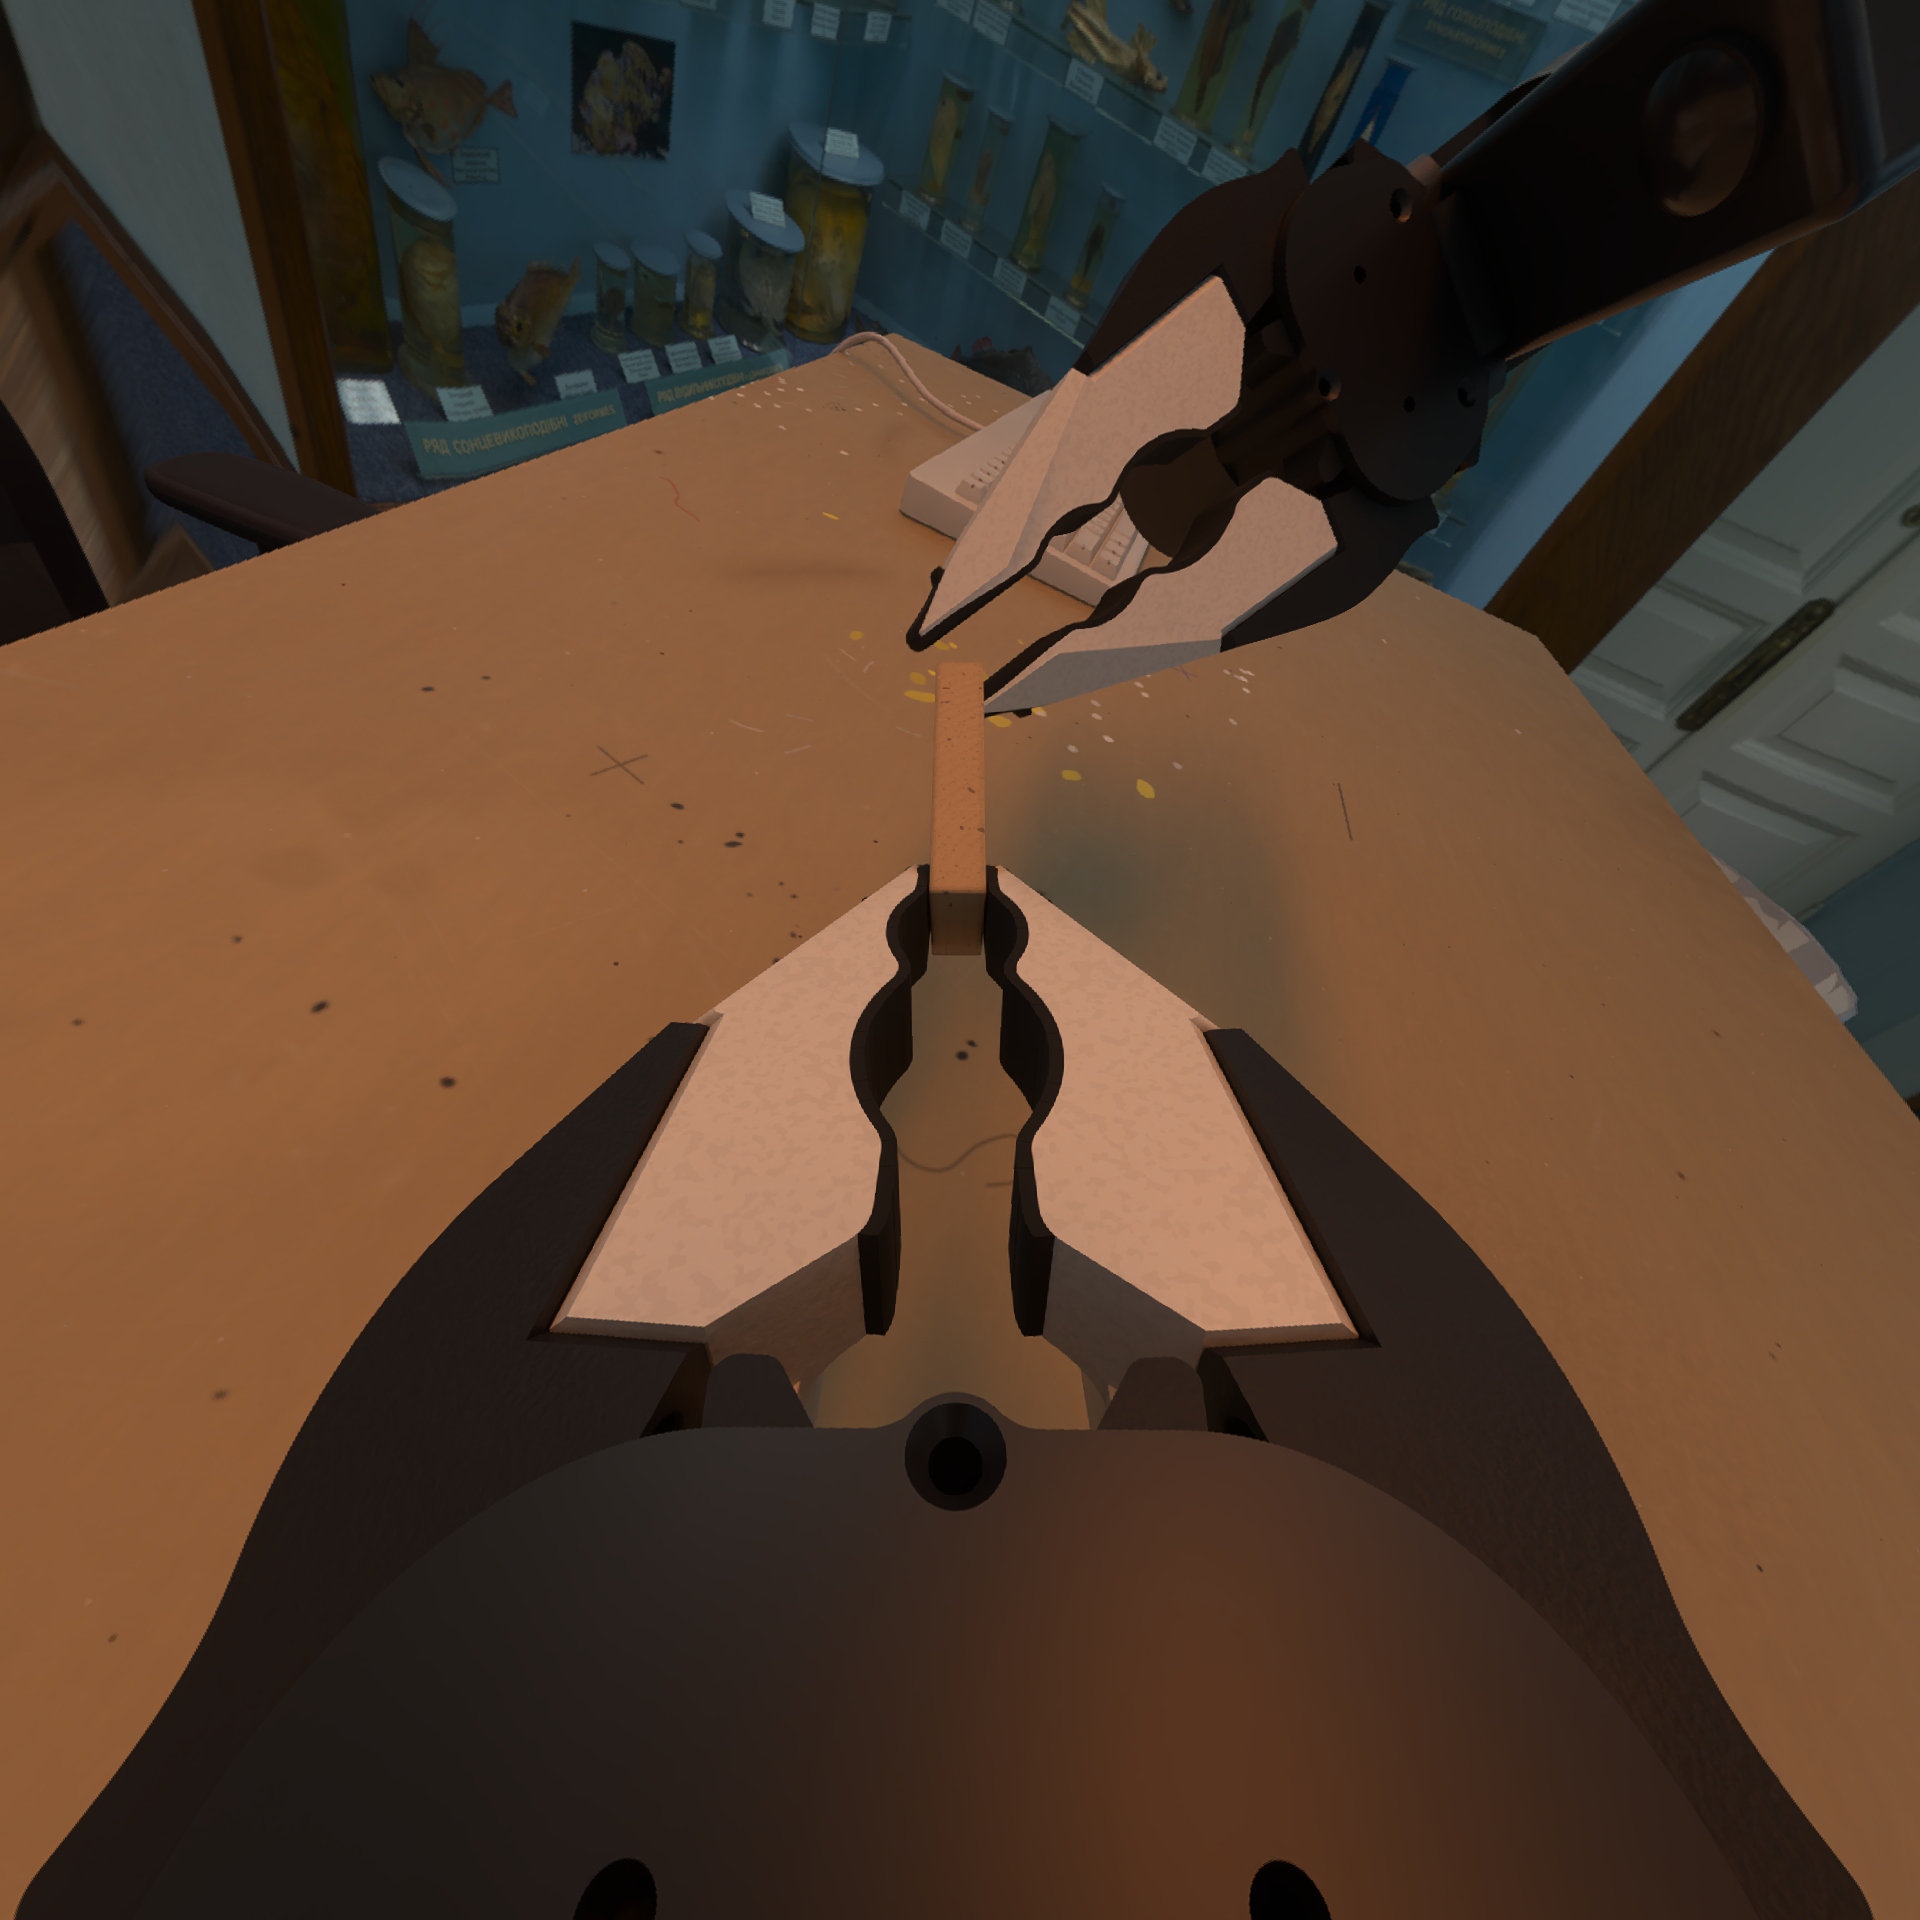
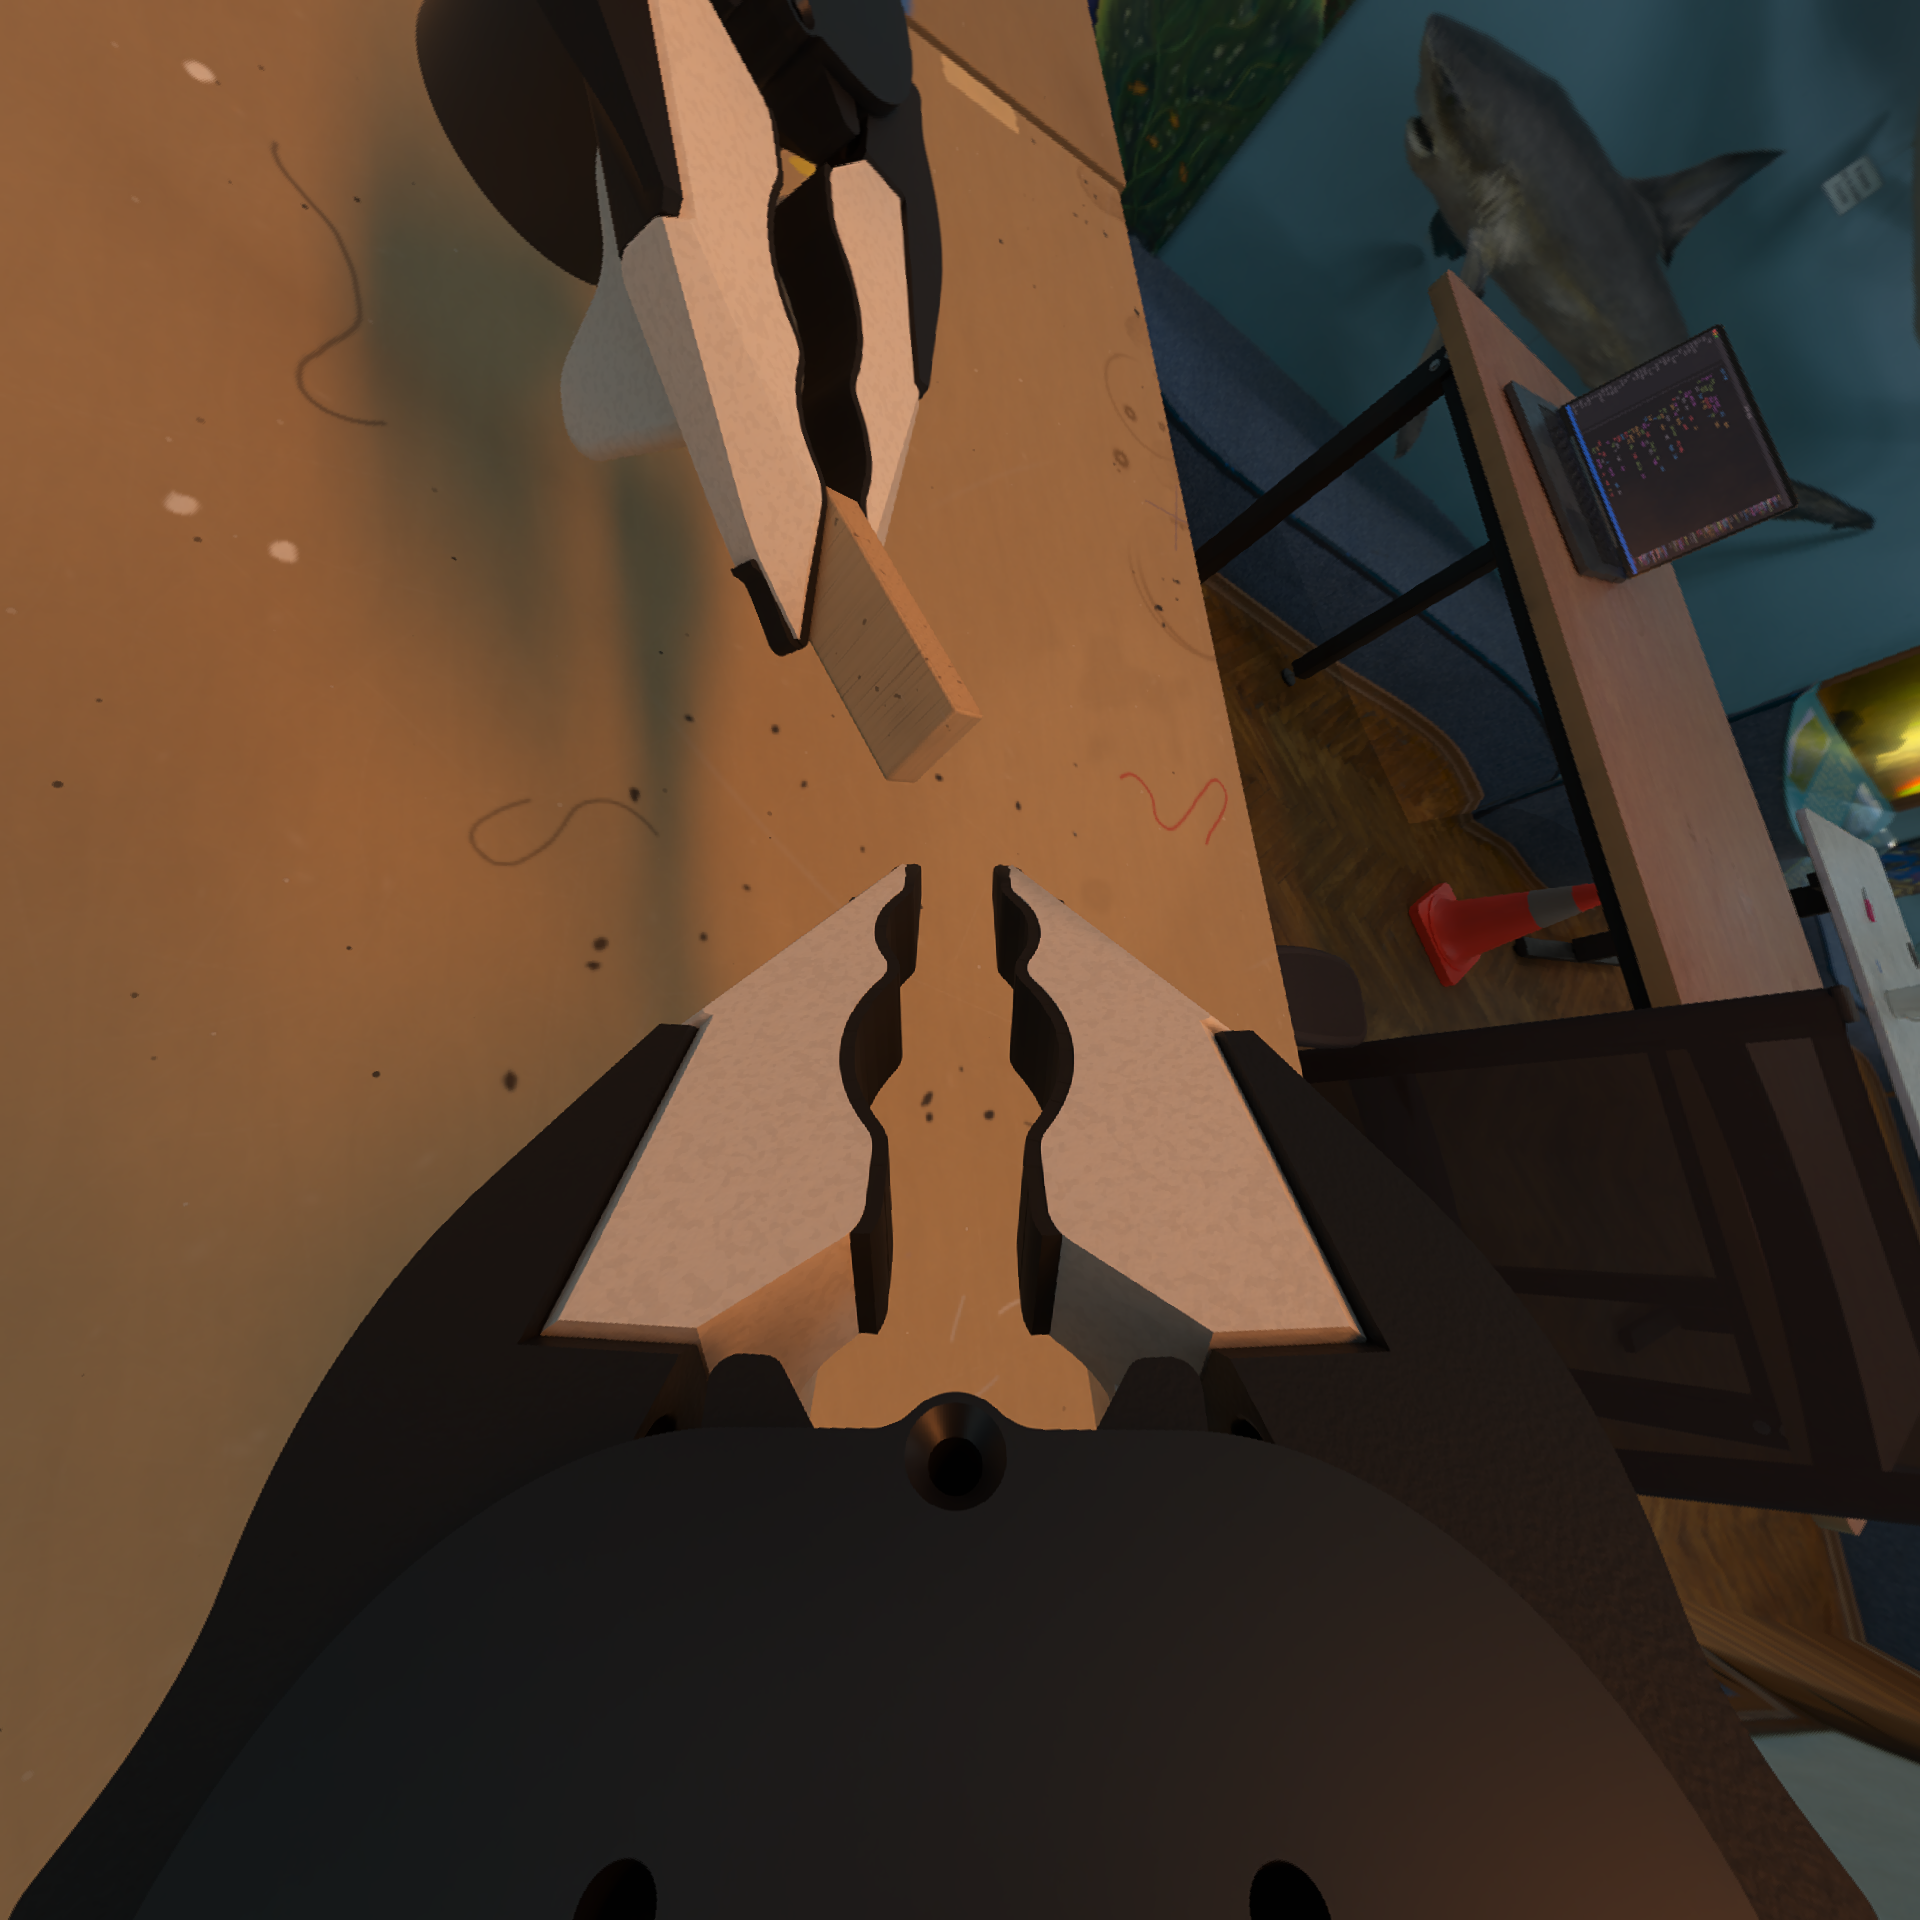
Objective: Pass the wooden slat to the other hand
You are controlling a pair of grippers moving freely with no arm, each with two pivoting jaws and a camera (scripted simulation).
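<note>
My left gripper [image 1: 956, 883] is shut on the near end of the wooden slat [image 1: 958, 790], a short light-wood strip that sticks out forward above the table. My right gripper [image 1: 961, 670] hangs in from the upper right, open, with its fingertips on either side of the slat's far end, apart from it. In the right wrist view my right gripper [image 2: 956, 883] is open and empty. The slat [image 2: 894, 655] is just ahead of it, slanting down from the left gripper [image 2: 831, 582].
The orange-brown table [image 1: 416, 935] has paint specks and pen marks. A white keyboard [image 1: 997, 488] lies at its far edge behind the right gripper. A dark chair [image 2: 1621, 1226] stands at the table's right edge. A side desk with a laptop [image 2: 1662, 457] and an orange cone [image 2: 1475, 925] lie beyond.
</note>
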